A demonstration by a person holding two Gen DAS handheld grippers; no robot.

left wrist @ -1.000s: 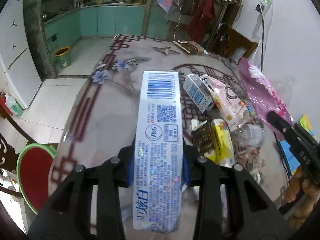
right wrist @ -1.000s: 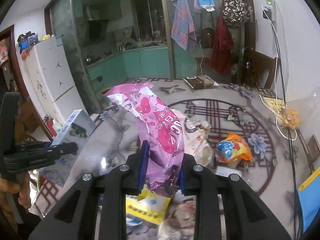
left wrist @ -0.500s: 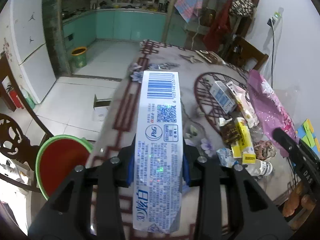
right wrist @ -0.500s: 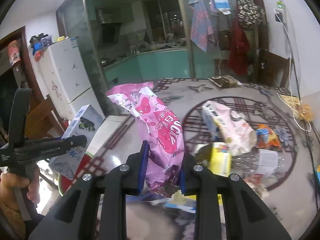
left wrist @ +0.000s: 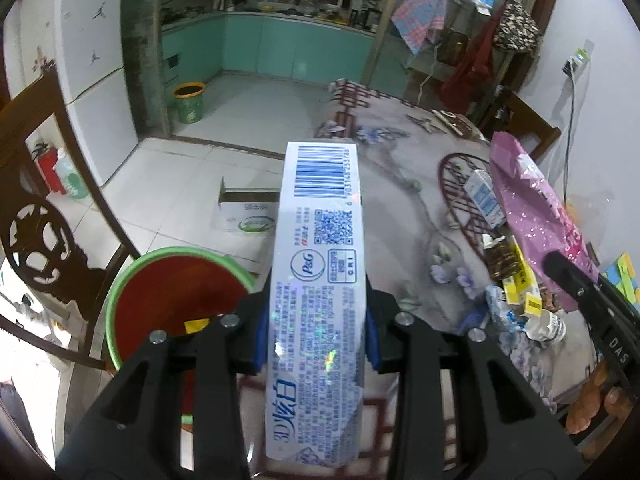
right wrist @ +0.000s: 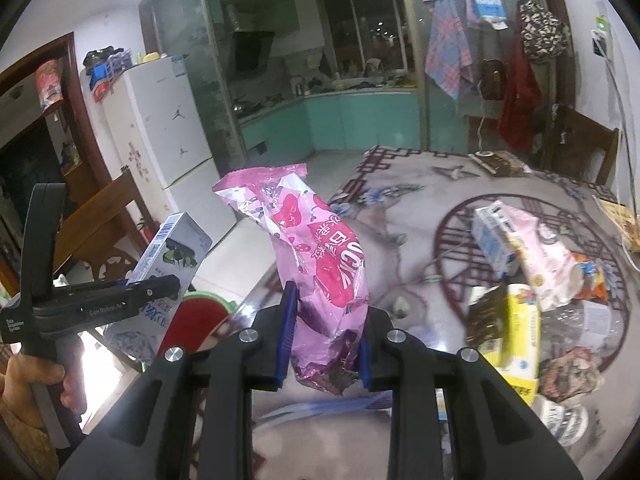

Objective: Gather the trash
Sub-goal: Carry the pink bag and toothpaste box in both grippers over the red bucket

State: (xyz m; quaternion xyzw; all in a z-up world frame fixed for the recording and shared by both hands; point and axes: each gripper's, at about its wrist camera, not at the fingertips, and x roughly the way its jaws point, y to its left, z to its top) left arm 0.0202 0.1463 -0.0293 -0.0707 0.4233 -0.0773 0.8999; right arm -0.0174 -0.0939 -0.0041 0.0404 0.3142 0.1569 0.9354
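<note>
Pink wrapper (right wrist: 320, 264) pinched in right fingers (right wrist: 289, 320); left fingers (left wrist: 370, 328) clamp toothpaste box (left wrist: 318, 280), seemingly beside red bin (left wrist: 168, 304).

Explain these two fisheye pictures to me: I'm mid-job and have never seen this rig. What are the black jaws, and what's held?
No robot here: a person holds a two-finger tool in each hand, each with a camera looking along its fingers. The left gripper has its jaws shut on a toothpaste box, near a red bucket with a green rim on the floor. The right gripper clamps a pink snack bag. More trash, including a yellow packet, lies on the patterned table.
</note>
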